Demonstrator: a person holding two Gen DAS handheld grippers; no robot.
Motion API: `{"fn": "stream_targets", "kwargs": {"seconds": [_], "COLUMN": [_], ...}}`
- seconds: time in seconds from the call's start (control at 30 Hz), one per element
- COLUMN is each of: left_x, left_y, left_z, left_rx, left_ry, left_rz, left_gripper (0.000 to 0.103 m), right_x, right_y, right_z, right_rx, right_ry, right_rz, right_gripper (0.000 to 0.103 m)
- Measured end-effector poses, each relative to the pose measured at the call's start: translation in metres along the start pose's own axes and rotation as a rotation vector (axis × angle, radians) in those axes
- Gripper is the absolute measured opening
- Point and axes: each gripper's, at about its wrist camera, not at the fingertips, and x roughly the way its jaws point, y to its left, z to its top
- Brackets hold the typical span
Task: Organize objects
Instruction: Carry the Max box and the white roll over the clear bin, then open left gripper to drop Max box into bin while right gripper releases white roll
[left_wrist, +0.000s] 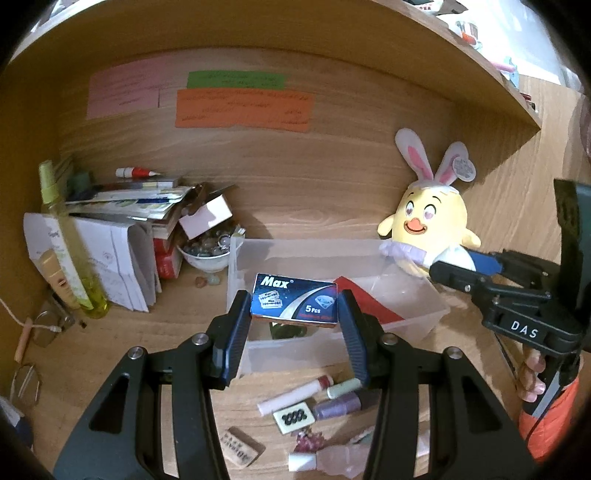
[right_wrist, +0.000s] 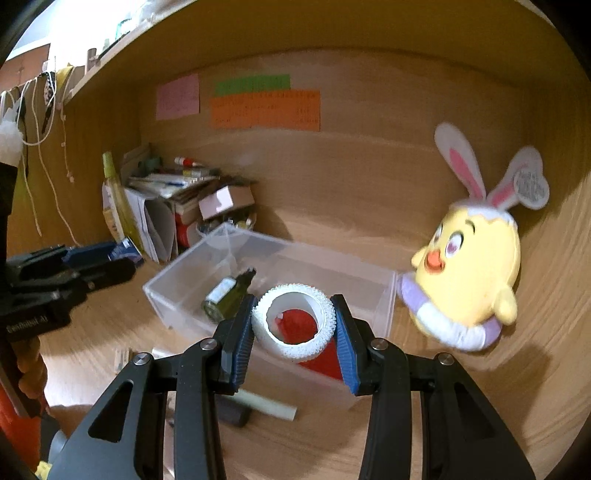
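My left gripper is shut on a dark blue box of razor blades, held over the near side of a clear plastic bin. In the right wrist view my right gripper is shut on a white roll of tape, held over the same clear bin. Inside the bin lie a small dark green bottle and a red item. The right gripper also shows at the right of the left wrist view, and the left gripper at the left of the right wrist view.
A yellow chick plush with bunny ears leans on the wooden back wall by the bin's right end. Stacked papers, a green bottle and a bowl of stones crowd the left. Small tubes, nail polish and cards lie on the desk in front of the bin.
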Motion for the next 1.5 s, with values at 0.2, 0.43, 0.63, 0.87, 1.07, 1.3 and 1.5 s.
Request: {"fn": "stream_targets", "kwargs": {"seconds": [0.2,0.43,0.63,0.87,1.07,1.3,1.5], "left_x": [0.02,0.055,0.08,0.096,0.095,0.095,0.092], "left_y": [-0.001,0.002,0.008,0.01,0.008,0.007,0.01], "left_z": [0.006,0.002,-0.006,-0.012,-0.012,-0.012,-0.011], "left_rx": [-0.01,-0.024,-0.045,-0.055,-0.053,-0.05,-0.058], "left_ry": [0.029,0.109,0.164,0.201,0.201,0.2,0.185], "left_rz": [-0.01,-0.024,-0.025,-0.048,-0.052,-0.046,-0.034], "left_gripper": [0.048,0.048,0.048,0.048,0.048,0.051,0.066], "right_x": [0.01,0.045,0.069,0.096,0.107,0.108,0.106], "right_y": [0.0,-0.009,-0.02,-0.025,-0.02,-0.017,-0.016], "right_z": [0.014,0.005,-0.004,-0.013,-0.017,-0.019,-0.019], "right_rx": [-0.013,0.024,0.047,0.064,0.052,0.052,0.06], "right_ry": [-0.014,0.07,0.139,0.216,0.249,0.254,0.26], "right_rz": [-0.02,0.006,-0.004,-0.034,-0.045,-0.04,-0.029], "right_gripper": [0.037,0.037,0.037,0.037,0.037,0.037,0.048]}}
